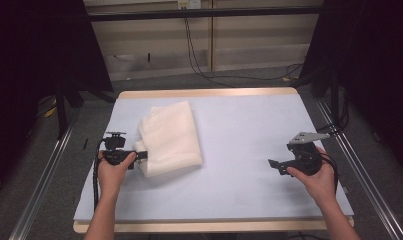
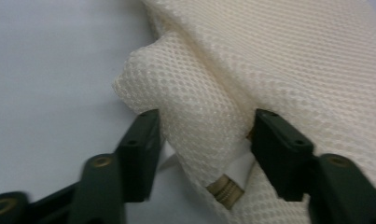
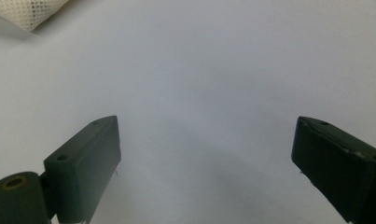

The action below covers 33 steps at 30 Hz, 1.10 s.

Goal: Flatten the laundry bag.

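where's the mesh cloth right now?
The folded cream mesh cloth lies left of centre on the table in the high view, its near-left corner between the left gripper jaws.

My left gripper [image 2: 206, 135] hides part of a beige ribbed piece [image 2: 226, 192] under the mesh cloth [image 2: 269, 60], which runs off the frame's right edge.
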Available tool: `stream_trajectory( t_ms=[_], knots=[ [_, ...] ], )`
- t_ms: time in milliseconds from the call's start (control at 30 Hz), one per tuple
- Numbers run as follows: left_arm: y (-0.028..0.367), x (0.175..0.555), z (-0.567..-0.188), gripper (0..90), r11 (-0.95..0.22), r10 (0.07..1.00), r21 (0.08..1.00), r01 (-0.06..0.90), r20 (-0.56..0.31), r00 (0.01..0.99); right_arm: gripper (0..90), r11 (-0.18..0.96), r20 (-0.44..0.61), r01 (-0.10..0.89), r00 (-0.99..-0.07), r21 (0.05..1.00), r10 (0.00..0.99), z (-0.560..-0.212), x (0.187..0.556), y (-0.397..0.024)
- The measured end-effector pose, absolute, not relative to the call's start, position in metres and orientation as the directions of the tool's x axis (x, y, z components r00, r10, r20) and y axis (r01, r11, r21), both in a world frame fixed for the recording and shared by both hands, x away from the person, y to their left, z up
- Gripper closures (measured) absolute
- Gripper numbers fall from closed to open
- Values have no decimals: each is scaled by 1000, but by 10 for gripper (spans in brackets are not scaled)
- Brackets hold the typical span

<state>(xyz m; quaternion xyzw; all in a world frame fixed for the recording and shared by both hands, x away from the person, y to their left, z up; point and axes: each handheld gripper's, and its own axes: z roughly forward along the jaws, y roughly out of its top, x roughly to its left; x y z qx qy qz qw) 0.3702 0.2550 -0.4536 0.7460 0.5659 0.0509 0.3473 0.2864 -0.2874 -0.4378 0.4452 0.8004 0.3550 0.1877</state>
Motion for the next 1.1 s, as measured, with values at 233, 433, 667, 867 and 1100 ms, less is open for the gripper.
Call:
stream_trajectory(
  t_ms=[233,433,667,867,1100],
  knots=[
    [248,371,-445,712,-160,867,568,808,-311,390,76,353,9,570,-535,742,845,-436,286,-289],
    [240,370,-427,708,-189,881,563,805,-266,392,76,359,3,573,-534,737,846,-437,285,-289],
    [235,374,-411,689,-196,880,567,800,-258,399,76,351,13,577,-532,738,847,-436,285,-290],
    [230,376,-404,674,-201,889,552,809,-245,388,77,353,12,572,-537,740,844,-436,285,-290],
    [232,379,-410,602,-180,897,546,818,-249,364,77,362,6,572,-541,736,841,-437,285,-289]
  ],
)
